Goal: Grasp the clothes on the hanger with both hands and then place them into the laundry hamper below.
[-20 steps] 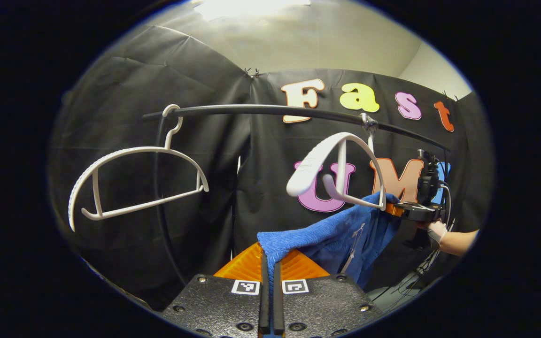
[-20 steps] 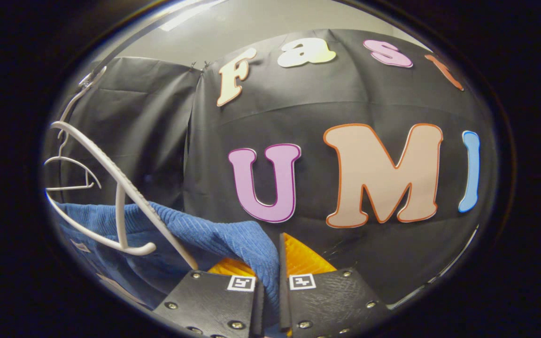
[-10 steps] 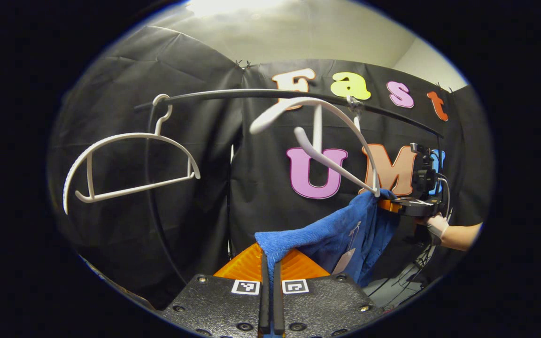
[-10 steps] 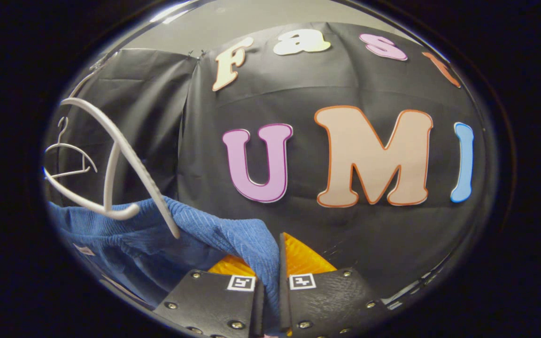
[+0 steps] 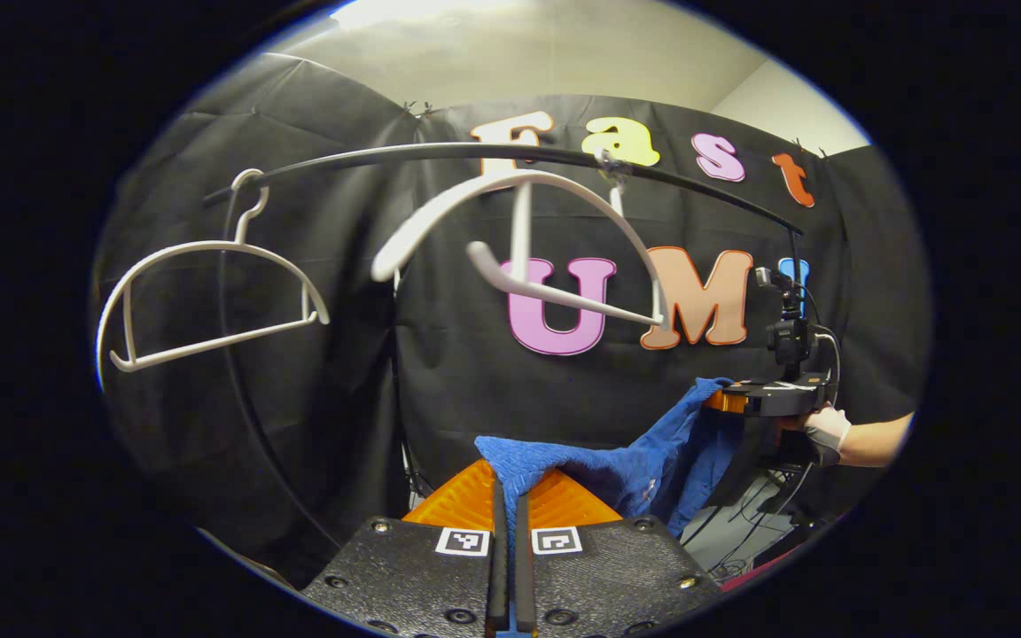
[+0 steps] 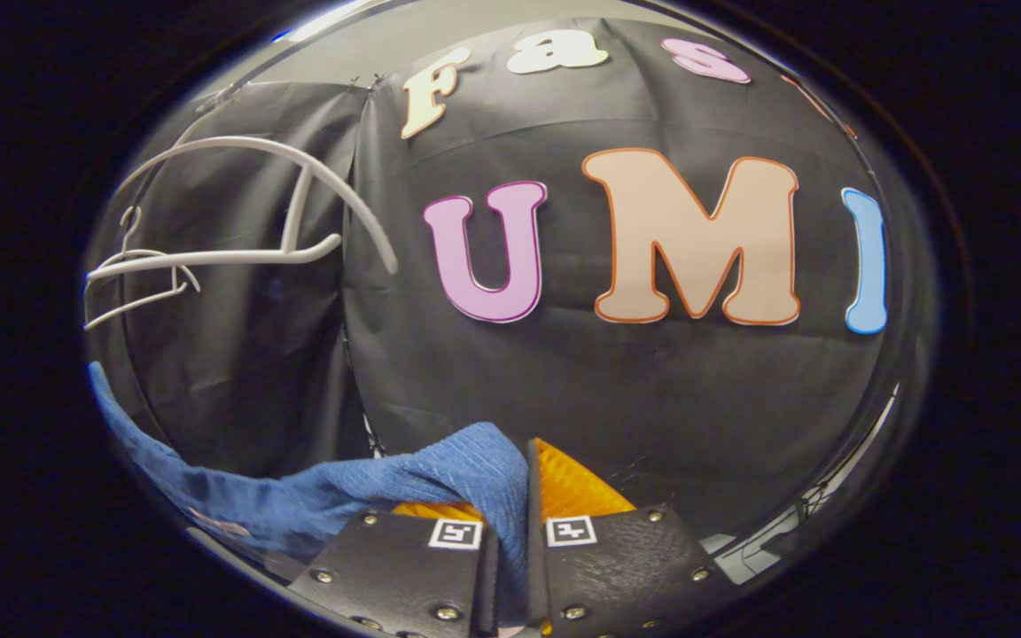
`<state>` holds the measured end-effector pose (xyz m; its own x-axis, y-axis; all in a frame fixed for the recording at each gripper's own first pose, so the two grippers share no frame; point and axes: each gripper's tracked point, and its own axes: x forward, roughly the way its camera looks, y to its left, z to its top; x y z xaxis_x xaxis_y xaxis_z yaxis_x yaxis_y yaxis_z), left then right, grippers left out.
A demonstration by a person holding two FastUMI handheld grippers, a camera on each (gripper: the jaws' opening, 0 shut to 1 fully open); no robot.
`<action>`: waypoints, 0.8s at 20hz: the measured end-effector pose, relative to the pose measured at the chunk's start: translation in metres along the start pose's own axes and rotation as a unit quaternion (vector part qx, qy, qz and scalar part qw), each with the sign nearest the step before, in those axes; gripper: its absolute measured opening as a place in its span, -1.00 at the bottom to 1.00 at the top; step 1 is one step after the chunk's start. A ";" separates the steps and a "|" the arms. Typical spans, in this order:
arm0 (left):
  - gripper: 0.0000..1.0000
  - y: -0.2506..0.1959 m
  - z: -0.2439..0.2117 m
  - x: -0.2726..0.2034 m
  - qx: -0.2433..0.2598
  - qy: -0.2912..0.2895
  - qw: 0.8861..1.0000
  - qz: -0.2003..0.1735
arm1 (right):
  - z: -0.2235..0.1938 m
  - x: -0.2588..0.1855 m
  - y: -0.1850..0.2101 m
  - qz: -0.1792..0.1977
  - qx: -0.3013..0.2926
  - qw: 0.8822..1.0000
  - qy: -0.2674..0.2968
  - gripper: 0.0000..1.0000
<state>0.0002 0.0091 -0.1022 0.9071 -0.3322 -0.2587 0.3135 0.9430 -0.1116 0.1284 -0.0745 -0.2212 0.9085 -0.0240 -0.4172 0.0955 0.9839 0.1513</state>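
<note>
A blue knitted garment point(image 5: 626, 465) hangs stretched between my two grippers, below the rail and free of the hanger. My left gripper point(image 5: 507, 532) is shut on one corner of the garment at the bottom of the left gripper view. My right gripper point(image 6: 510, 532) is shut on the other end of the garment point(image 6: 440, 474). In the left gripper view the right gripper point(image 5: 763, 396) is seen farther off at the right, held by a hand point(image 5: 830, 430). The bare white hanger point(image 5: 528, 239) swings from the black rail point(image 5: 440, 155).
A second empty white hanger point(image 5: 200, 301) hangs at the left end of the rail, beside the rack's curved black upright point(image 5: 249, 372). Cables point(image 5: 759, 505) and a patch of floor lie low on the right.
Both grippers have come down with the blue garment, which has slipped off the white hanger. The freed hanger has swung up and to the left under the rail.
</note>
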 end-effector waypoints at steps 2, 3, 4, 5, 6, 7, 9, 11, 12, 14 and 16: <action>-0.94 -0.017 0.000 0.010 0.006 0.000 1.000 -0.023 | 0.001 -0.007 0.010 0.012 0.001 1.000 0.000 -0.75; -0.94 -0.025 -0.001 0.016 0.008 -0.001 0.999 -0.036 | 0.003 -0.011 0.017 0.019 0.003 1.000 -0.001 -0.75; -0.94 -0.035 0.000 0.022 0.009 -0.002 0.999 -0.049 | 0.005 -0.014 0.023 0.026 0.006 1.000 -0.001 -0.75; -0.94 -0.046 0.001 0.026 0.010 -0.003 0.998 -0.063 | 0.005 -0.018 0.029 0.033 0.011 0.999 -0.002 -0.75; -0.93 -0.057 0.001 0.031 0.010 -0.005 0.997 -0.077 | 0.007 -0.021 0.036 0.040 0.017 0.999 -0.003 -0.75; -0.94 -0.066 0.002 0.038 0.009 -0.008 0.996 -0.090 | 0.009 -0.025 0.042 0.046 0.022 0.999 -0.004 -0.75; -0.94 -0.082 0.005 0.048 0.007 -0.013 0.994 -0.109 | 0.012 -0.030 0.053 0.059 0.030 0.998 -0.005 -0.75; -0.93 -0.097 0.009 0.052 0.002 -0.019 0.991 -0.129 | 0.013 -0.037 0.063 0.069 0.032 0.997 -0.007 -0.75; -0.94 -0.103 0.009 0.055 0.001 -0.023 0.990 -0.137 | 0.013 -0.039 0.068 0.073 0.032 0.997 -0.007 -0.75; -0.94 -0.111 0.003 0.066 0.002 -0.021 0.989 -0.148 | 0.006 -0.041 0.074 0.080 0.030 0.996 -0.003 -0.75; -0.94 -0.118 -0.008 0.074 -0.002 -0.012 0.987 -0.159 | -0.009 -0.040 0.077 0.084 0.027 0.996 0.010 -0.75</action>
<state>0.0276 -0.1271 -0.1157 0.7697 -0.6102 -0.1877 0.5818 0.7914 -0.1875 0.0955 0.0035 -0.2003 0.9056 0.1441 -0.3988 -0.0348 0.9626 0.2686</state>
